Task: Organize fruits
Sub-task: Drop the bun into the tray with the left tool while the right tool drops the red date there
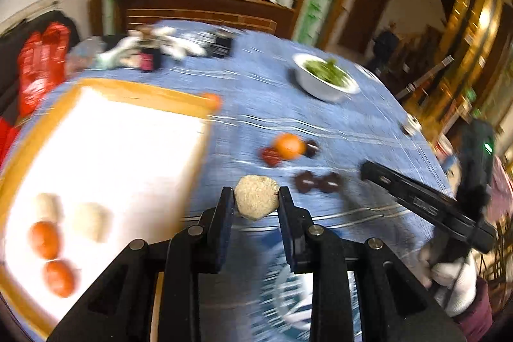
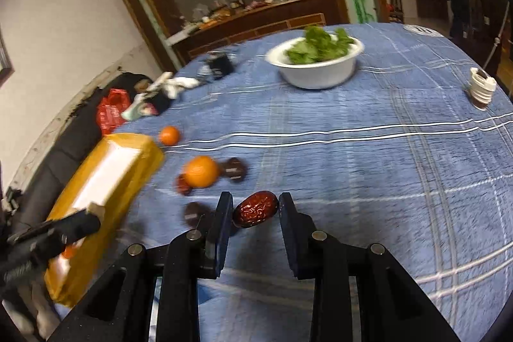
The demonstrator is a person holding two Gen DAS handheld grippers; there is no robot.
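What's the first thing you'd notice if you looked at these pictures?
Each gripper's fingers hold a fruit: the left gripper pinches a pale bumpy fruit, and the right gripper holds a shiny red date. Next comes the bright orange on the blue tablecloth, and the white bowl of greens farther back.

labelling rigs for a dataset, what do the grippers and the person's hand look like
Both the left gripper and right gripper are matte black, with flat dark fingers on angular linkage arms pinned by silver rivets. The hand wears a white glove over a maroon sleeve.
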